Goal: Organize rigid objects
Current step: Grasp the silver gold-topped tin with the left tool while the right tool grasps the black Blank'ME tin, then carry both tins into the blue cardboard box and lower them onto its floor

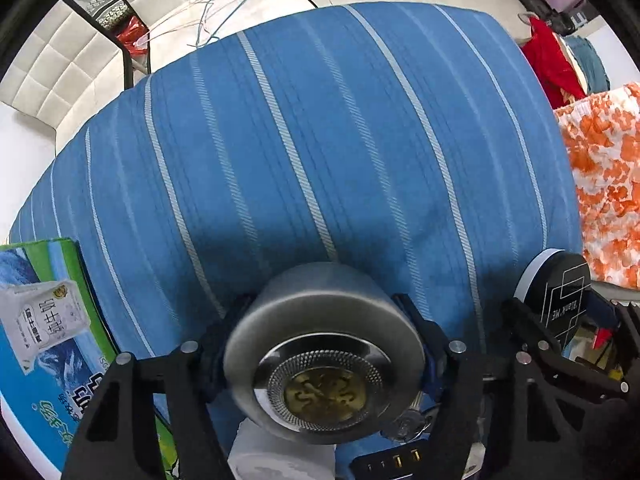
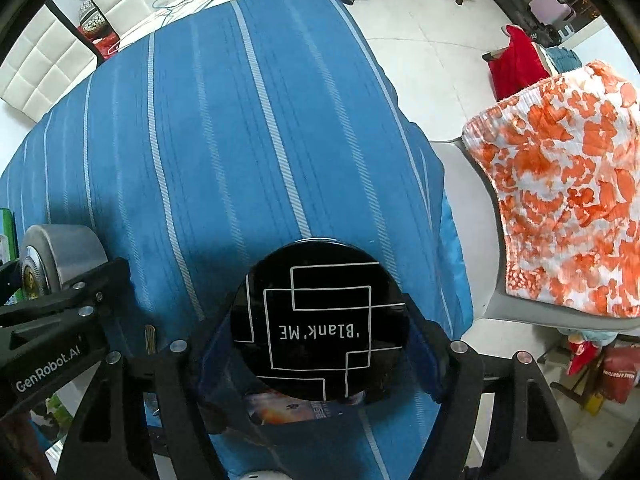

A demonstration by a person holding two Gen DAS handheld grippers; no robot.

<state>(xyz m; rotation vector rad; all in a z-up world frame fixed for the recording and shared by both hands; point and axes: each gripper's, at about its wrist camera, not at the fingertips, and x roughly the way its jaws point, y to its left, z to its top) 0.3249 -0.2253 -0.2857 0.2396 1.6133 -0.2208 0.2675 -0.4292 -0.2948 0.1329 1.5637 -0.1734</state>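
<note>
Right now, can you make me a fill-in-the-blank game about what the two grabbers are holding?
1. The left gripper is shut on a round ______ tin made of shiny metal.
2. The right gripper is shut on a black round case printed with the words ______.
3. Both things hang over a cloth that is ______ with pale stripes.
4. Off to the right, a fabric is white with ______ blotches.

Missing words: silver; Blank ME; blue; orange
</note>
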